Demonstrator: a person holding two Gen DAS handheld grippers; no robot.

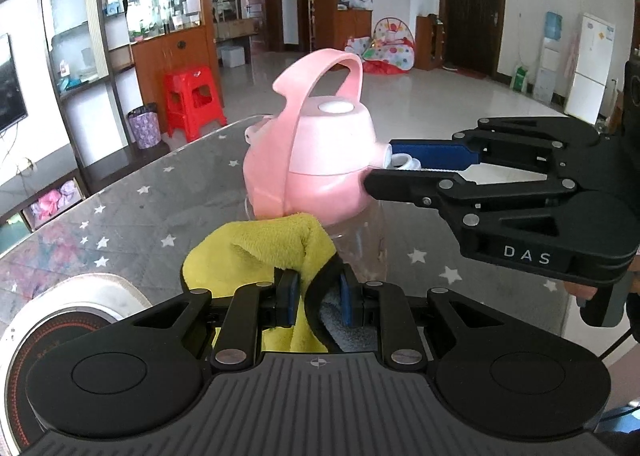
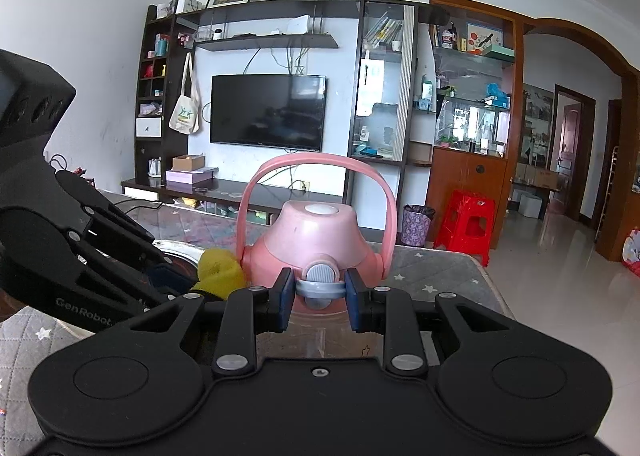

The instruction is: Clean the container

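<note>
The pink-lidded bottle (image 1: 316, 159) stands upright on the star-patterned surface (image 1: 132, 207), toward its far edge, with its clear body (image 1: 360, 240) below the lid and the carrying loop raised. My right tool (image 2: 320, 298) is clamped on the grey spout piece (image 2: 320, 284) at the front of the lid, steadying the bottle. My left tool (image 1: 316, 300) is pinched tight on the yellow cloth (image 1: 260, 252), whose bunched end lies against the bottle just under the lid. I judge the wiping to be under way rather than finished: the cloth is at the upper wall, and most of the clear body looks still to be covered, though I cannot say how clean it is. The bottle's base is hidden behind cloth and tool, and a round appliance (image 1: 52, 320) at the near left corner is cut off.
</note>
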